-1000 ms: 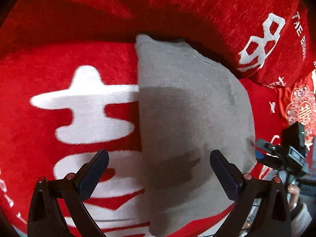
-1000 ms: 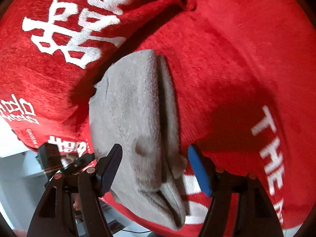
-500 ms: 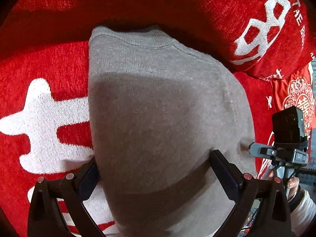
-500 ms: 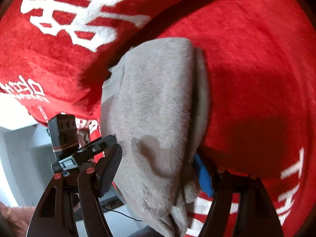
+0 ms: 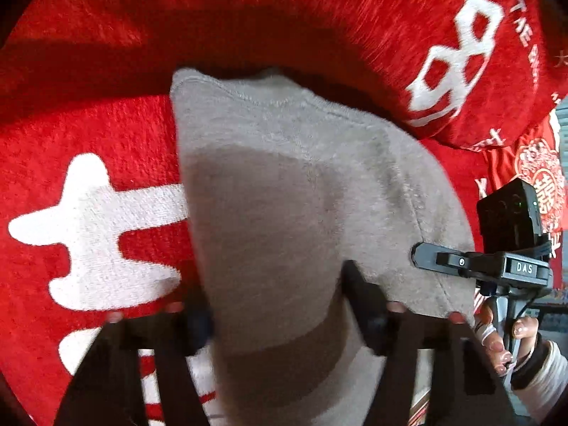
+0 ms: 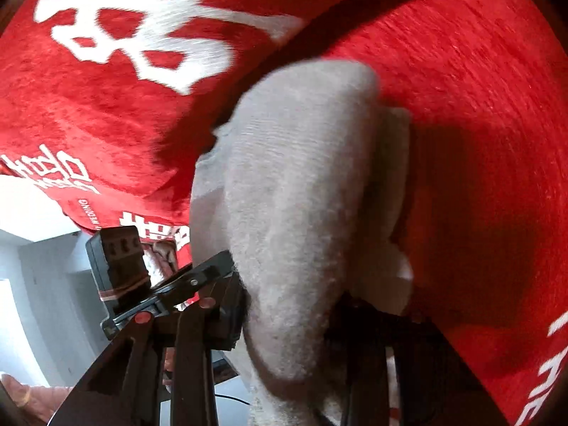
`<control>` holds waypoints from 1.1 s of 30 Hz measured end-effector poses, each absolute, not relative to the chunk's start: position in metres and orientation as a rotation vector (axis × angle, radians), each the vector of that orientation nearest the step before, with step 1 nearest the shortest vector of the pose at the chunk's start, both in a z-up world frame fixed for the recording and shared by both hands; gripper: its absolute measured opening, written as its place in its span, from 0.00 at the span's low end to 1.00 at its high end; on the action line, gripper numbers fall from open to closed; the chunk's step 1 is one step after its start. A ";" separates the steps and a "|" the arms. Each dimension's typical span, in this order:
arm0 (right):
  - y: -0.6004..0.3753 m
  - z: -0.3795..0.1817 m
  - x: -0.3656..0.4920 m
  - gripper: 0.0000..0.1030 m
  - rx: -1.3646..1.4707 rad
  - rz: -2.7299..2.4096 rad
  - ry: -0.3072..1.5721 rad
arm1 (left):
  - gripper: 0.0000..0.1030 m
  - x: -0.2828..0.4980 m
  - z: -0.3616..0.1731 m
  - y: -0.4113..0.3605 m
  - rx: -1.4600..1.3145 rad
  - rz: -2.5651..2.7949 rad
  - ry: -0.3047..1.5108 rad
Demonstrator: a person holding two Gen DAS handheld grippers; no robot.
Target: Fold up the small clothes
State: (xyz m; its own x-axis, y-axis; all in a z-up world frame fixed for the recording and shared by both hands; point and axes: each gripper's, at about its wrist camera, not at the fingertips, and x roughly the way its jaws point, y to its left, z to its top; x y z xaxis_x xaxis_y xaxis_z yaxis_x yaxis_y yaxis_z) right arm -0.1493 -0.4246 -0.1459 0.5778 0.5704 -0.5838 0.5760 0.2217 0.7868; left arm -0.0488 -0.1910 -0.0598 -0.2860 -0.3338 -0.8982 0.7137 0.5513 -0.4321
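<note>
Now both grippers are closing on the garment (image 5: 291,213), where half a second ago their jaws were standing wide. The left gripper (image 5: 280,305) is pinching the near edge of the grey cloth, and the right gripper (image 6: 287,316) is clamping its near right end. The garment is lying on the red blanket (image 5: 106,135), bunching up between them.

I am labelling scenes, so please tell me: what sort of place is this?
Probably a home, likely a sofa: a red plush cover with white wedding characters, a matching cushion, and a grey knit garment lying on it.
</note>
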 end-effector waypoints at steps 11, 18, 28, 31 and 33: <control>-0.381 -0.091 -0.131 0.35 1.468 0.097 0.969 | 0.48 -0.045 -0.007 -0.147 0.237 -1.125 1.529; -0.311 -0.086 -0.107 0.35 1.542 0.169 0.978 | 0.48 -0.024 0.017 -0.082 0.248 -1.092 1.537; -0.222 -0.130 -0.054 0.35 1.550 0.138 1.149 | 0.48 0.019 -0.020 0.040 0.274 -0.904 1.592; -0.219 -0.128 -0.044 0.41 1.431 0.045 1.223 | 0.48 0.025 -0.031 0.064 0.257 -0.841 1.595; -0.222 -0.121 -0.043 0.49 1.383 -0.006 1.258 | 0.48 0.027 -0.026 0.073 0.212 -0.845 1.587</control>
